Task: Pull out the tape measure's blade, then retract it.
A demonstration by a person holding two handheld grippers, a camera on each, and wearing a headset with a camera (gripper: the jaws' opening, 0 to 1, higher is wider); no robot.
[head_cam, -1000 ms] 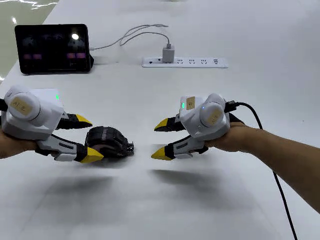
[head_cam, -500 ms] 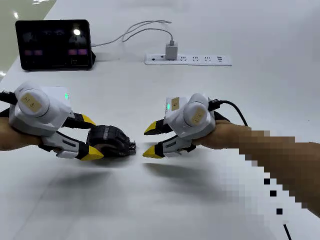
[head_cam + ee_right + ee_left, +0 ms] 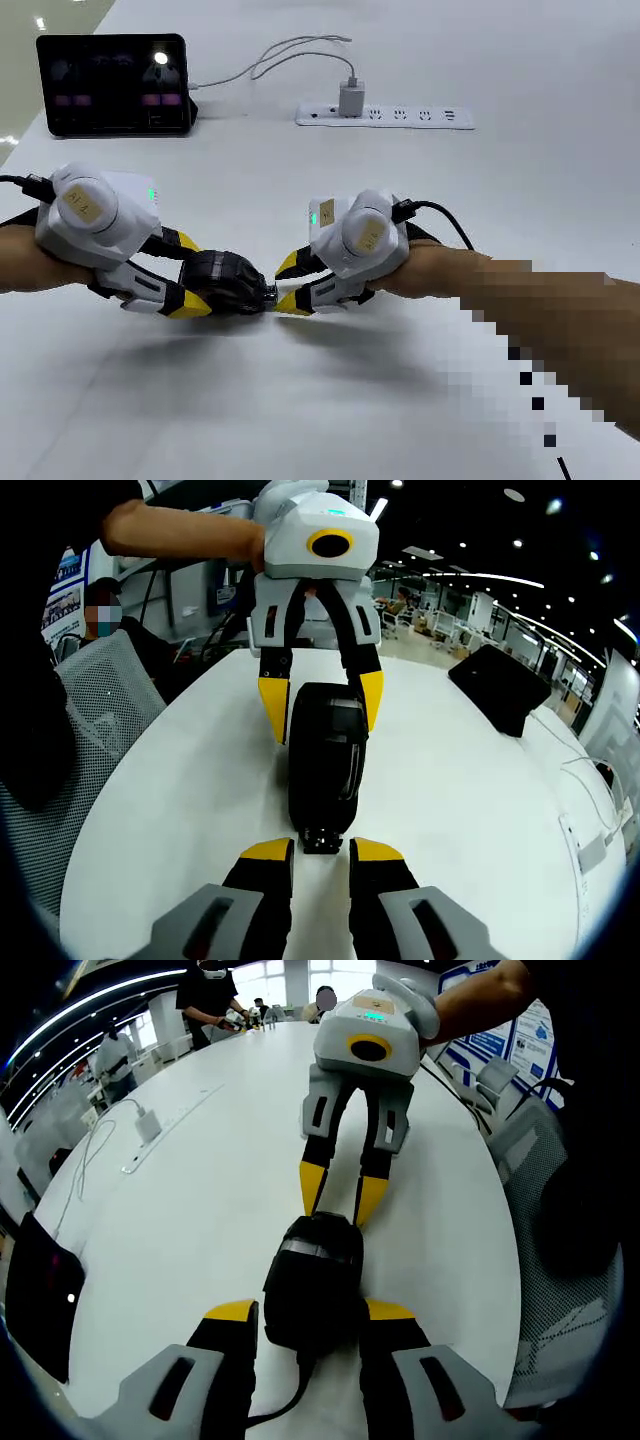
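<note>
A black tape measure [image 3: 225,283] lies on the white table [image 3: 420,380] between the jaws of my left gripper [image 3: 190,273], which is shut on its case. In the left gripper view the case [image 3: 315,1270] sits between that gripper's [image 3: 312,1312] yellow tips. My right gripper [image 3: 290,285] faces it from the right and is open. Its tips stand on either side of the blade end of the tape measure [image 3: 325,750]. In the right gripper view the small tab lies just ahead of the right gripper [image 3: 322,852], with the left gripper [image 3: 322,695] beyond.
A dark tablet [image 3: 115,85] stands at the back left. A white power strip [image 3: 385,116] with a charger [image 3: 350,98] and cable lies at the back. Mesh chairs [image 3: 95,700] stand off the table's edge. People [image 3: 210,990] stand far away.
My right gripper has moved left until its tips reach the tape measure's blade end, and its jaws have narrowed a little. The left gripper still holds the case.
</note>
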